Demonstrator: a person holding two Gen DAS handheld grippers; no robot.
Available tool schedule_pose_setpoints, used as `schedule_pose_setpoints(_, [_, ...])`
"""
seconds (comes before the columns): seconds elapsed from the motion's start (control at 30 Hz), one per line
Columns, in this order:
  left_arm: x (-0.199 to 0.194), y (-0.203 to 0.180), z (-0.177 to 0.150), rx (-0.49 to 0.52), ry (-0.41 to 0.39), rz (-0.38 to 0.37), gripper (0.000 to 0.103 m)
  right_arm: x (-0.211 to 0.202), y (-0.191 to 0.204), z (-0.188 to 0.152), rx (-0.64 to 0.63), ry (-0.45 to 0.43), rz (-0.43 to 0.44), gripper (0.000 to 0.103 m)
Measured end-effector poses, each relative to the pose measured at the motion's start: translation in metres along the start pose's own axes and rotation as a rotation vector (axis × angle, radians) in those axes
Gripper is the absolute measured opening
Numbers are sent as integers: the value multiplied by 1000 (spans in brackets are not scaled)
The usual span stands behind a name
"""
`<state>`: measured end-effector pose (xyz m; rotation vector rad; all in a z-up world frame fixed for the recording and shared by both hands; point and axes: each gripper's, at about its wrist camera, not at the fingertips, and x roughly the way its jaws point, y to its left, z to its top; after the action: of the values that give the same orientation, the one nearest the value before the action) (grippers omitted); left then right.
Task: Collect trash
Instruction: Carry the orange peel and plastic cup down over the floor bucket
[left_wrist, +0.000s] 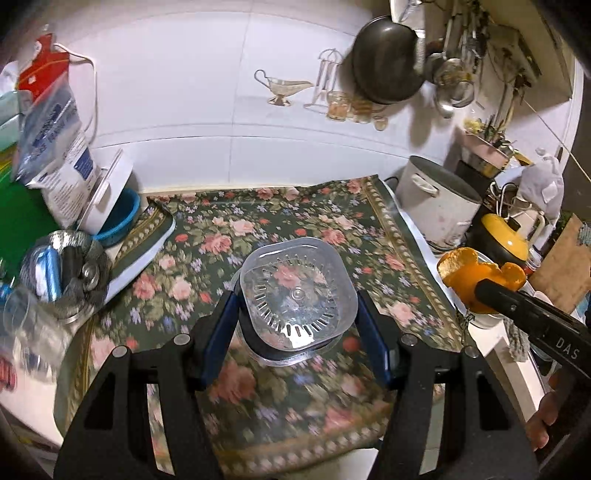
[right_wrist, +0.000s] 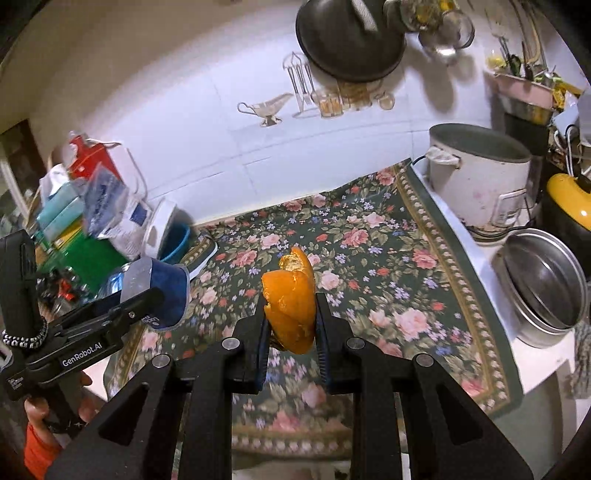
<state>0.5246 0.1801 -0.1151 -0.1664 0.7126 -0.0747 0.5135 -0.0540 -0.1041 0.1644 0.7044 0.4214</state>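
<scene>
Both pieces of trash in hand, above the floral cloth. My left claw clamps the clear plastic cup; my right claw pinches the orange peel. Left to do: binning them; no bin in sight.
</scene>
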Motion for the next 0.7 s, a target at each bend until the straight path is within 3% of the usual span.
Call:
schedule_pose_setpoints(0.43, [-72, -124, -129, -95, 22, 47, 63, -106, -54, -89, -110, 57, 63, 20])
schedule_pose_setpoints(0.7, [-103, -163, -193, -146, 79, 62, 63, -142, -77, -136, -129, 135, 58, 20])
